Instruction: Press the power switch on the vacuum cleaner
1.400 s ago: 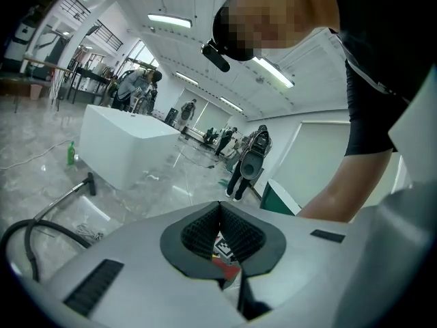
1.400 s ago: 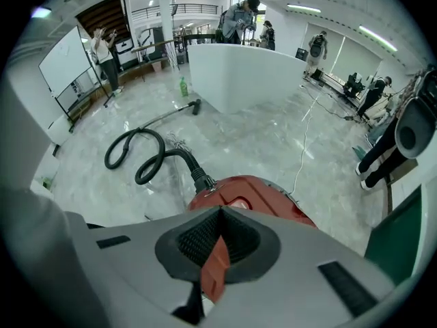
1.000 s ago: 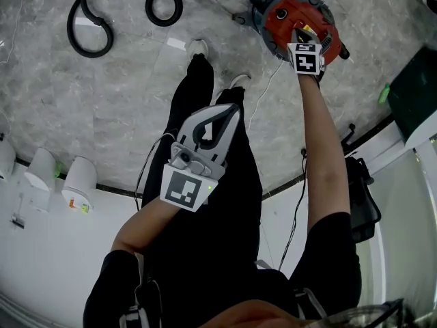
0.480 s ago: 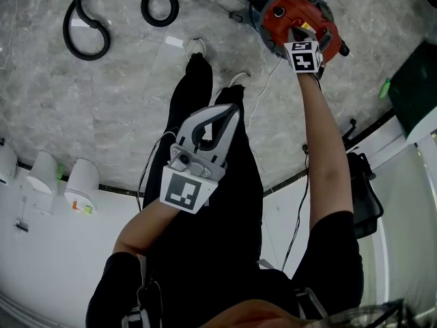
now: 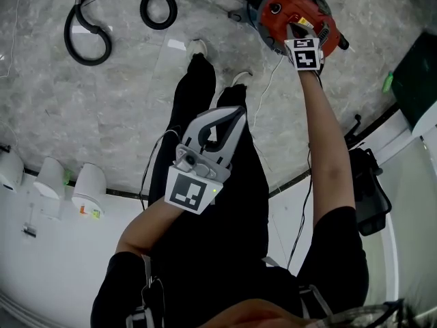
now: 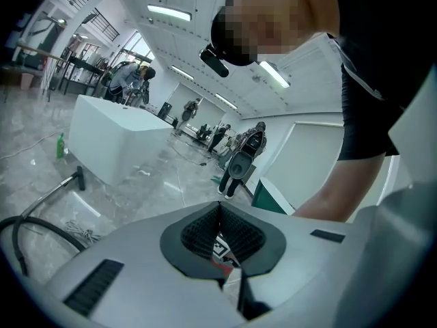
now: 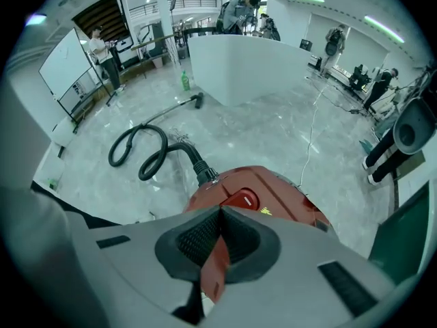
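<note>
The red vacuum cleaner (image 5: 290, 9) stands on the marble floor at the top right of the head view. In the right gripper view its red top (image 7: 273, 197) carries a red oval power switch (image 7: 240, 200). My right gripper (image 5: 295, 29) is shut and empty, its tips just over the top of the vacuum cleaner; the same right gripper (image 7: 220, 214) points a little short of the switch. Whether it touches the casing is hidden. My left gripper (image 5: 234, 113) hangs shut and empty in front of the person's legs, far from the machine; the left gripper (image 6: 220, 207) shows closed pads.
A black hose (image 5: 113, 16) coils over the floor from the vacuum cleaner to the top left. A thin white cable (image 5: 263, 91) runs past the person's shoes (image 5: 198, 46). White containers (image 5: 89, 186) stand at left, a dark green panel (image 5: 416, 80) and a black bag (image 5: 369, 186) at right.
The right gripper stays over the top of the vacuum cleaner, shifted only slightly. The left gripper holds its place. The head camera has drifted a little.
</note>
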`<control>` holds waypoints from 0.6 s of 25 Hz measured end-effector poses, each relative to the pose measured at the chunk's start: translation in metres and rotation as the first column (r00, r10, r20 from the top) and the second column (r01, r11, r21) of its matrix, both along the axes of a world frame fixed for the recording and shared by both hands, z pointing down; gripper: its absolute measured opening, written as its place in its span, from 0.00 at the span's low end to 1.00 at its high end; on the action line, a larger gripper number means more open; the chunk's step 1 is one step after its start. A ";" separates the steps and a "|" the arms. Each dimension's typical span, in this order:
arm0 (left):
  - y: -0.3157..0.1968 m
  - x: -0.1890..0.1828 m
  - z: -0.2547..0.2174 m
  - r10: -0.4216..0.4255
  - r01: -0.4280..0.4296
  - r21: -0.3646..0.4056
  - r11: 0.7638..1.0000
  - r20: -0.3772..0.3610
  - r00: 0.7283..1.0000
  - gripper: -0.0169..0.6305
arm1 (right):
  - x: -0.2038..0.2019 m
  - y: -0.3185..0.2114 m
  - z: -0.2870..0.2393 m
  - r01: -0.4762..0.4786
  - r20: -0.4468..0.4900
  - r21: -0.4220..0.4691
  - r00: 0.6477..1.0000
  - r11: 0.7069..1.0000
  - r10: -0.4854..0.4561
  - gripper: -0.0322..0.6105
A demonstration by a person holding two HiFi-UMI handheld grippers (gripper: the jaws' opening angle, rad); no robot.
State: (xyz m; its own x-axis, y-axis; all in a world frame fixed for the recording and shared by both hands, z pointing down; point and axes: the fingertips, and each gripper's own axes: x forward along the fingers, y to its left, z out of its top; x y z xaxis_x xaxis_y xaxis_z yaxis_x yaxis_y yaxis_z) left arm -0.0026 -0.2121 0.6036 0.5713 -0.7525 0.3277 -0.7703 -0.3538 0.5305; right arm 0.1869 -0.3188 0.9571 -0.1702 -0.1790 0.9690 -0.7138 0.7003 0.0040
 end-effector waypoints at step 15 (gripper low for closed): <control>-0.007 0.016 -0.019 -0.050 0.049 0.056 0.997 0.030 0.998 0.05 | -0.006 0.023 -0.148 -0.300 0.239 0.192 0.938 0.935 0.252 0.07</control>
State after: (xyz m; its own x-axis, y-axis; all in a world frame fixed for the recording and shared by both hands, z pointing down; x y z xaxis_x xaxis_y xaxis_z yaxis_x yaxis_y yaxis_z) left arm 0.0131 -0.2189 0.5845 0.5229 -0.7969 0.3025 -0.8037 -0.3427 0.4864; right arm 0.1806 -0.2960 0.8091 -0.2758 -0.4537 0.8474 -0.8800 0.4738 -0.0328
